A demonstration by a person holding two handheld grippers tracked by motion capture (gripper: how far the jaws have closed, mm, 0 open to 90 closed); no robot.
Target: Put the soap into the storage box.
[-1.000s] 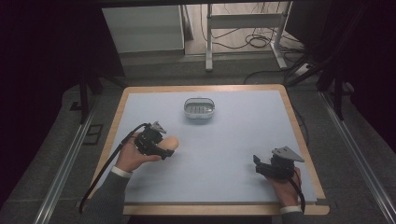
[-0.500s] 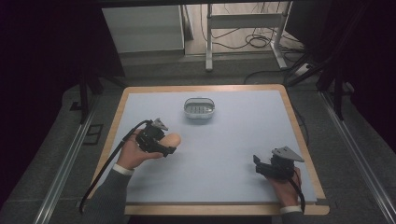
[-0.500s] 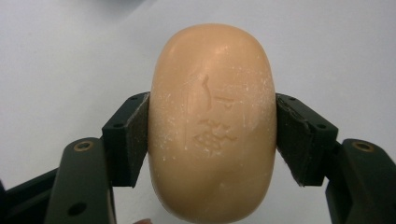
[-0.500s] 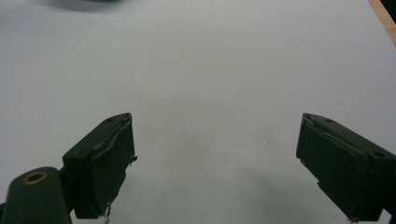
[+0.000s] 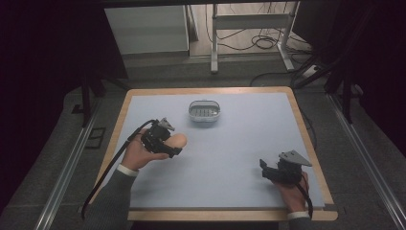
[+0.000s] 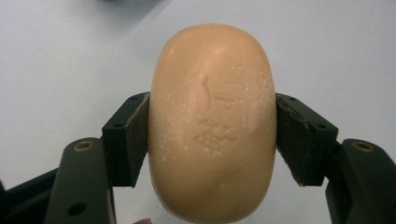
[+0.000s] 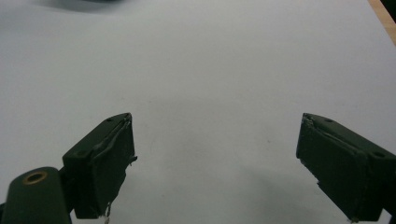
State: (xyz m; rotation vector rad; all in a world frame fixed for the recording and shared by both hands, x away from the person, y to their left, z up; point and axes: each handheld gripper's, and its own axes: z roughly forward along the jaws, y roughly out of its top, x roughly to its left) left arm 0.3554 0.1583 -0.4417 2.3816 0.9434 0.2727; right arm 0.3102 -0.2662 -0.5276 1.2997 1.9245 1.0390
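Note:
A peach-coloured oval soap bar [image 6: 212, 123] with a stamped mark sits between both pads of my left gripper [image 6: 212, 135], which is shut on it. In the high view the soap bar [image 5: 177, 141] and my left gripper [image 5: 176, 145] are at the table's left middle, just above the pale blue mat. A grey oval soap dish [image 5: 204, 112] with a slotted floor stands at the back middle, apart from the soap. My right gripper [image 5: 264, 169] rests near the front right of the table. Its jaws [image 7: 215, 163] stand wide open over bare mat.
The table [image 5: 292, 103] has a wooden rim around the blue mat. Behind it are a white cabinet [image 5: 146, 28], a metal stand [image 5: 249, 21] and loose cables [image 5: 268, 43] on the floor. Dark surroundings flank both sides.
My left gripper, holding the soap, has shifted slightly toward the right and back. The right gripper has stayed in place.

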